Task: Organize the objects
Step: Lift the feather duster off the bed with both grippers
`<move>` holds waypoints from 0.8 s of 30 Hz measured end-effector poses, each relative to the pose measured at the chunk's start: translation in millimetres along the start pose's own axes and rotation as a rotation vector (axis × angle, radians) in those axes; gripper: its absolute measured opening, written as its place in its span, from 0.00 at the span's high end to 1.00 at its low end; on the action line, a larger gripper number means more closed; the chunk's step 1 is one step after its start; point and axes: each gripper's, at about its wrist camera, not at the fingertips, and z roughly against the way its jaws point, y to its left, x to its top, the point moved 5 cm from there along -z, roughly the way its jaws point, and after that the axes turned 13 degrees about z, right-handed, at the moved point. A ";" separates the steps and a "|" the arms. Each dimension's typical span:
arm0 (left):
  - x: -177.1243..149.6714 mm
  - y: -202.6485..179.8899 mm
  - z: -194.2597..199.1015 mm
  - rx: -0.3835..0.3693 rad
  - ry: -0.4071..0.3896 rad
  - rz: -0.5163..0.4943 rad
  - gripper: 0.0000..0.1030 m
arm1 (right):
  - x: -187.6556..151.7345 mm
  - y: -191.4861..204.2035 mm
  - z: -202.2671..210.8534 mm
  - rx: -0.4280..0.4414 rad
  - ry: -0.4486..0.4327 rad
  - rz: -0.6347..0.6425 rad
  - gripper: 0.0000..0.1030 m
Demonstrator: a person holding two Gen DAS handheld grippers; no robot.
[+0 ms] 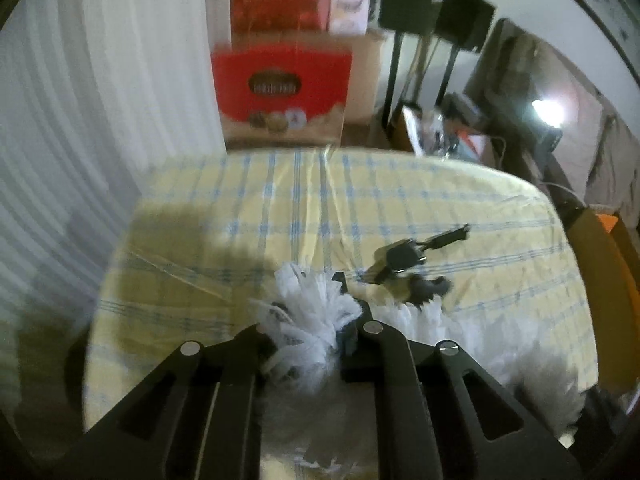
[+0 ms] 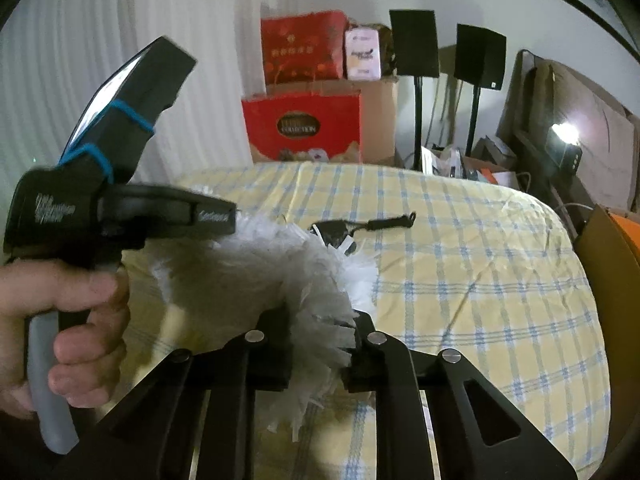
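Observation:
A white fluffy duster [image 1: 316, 316] is held above the table with the yellow and blue checked cloth [image 1: 400, 200]. My left gripper [image 1: 312, 336] is shut on one end of it. My right gripper [image 2: 320, 340] is shut on the other end of the duster [image 2: 280, 264]. The left gripper's body and the hand holding it show at the left of the right wrist view [image 2: 100, 208]. A bunch of keys with a black fob and strap [image 1: 408, 260] lies on the cloth just beyond the duster; it also shows in the right wrist view [image 2: 352, 228].
Red gift boxes [image 1: 280, 84] and cardboard boxes stand behind the table. Two black speakers on stands [image 1: 436, 12] are at the back right. A white curtain [image 1: 80, 100] hangs at the left. Clutter and a lamp [image 1: 548, 112] are at the right.

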 end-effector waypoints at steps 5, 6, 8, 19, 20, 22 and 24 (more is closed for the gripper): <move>1.1 -22.6 75.6 0.009 -0.167 -0.066 0.90 | 23.2 -3.9 57.1 -0.029 -0.113 0.015 0.85; 3.2 -26.0 89.4 -0.010 -0.191 -0.063 0.90 | 27.0 -4.0 68.2 -0.037 -0.136 0.022 0.85; 6.3 -33.3 120.5 -0.051 -0.246 -0.057 0.90 | 36.2 -4.9 99.5 -0.059 -0.196 0.040 0.85; -9.8 -95.4 212.1 -0.192 -0.392 -0.092 0.89 | 35.9 -37.1 217.4 -0.121 -0.329 0.129 0.86; -13.1 -102.1 213.7 -0.197 -0.390 -0.102 0.89 | 32.4 -43.8 224.9 -0.136 -0.335 0.129 0.86; -16.2 -110.0 214.4 -0.215 -0.377 -0.108 0.89 | 26.5 -52.9 233.4 -0.152 -0.342 0.129 0.86; -18.3 -118.1 218.5 -0.231 -0.369 -0.109 0.89 | 21.0 -62.7 241.0 -0.155 -0.352 0.124 0.86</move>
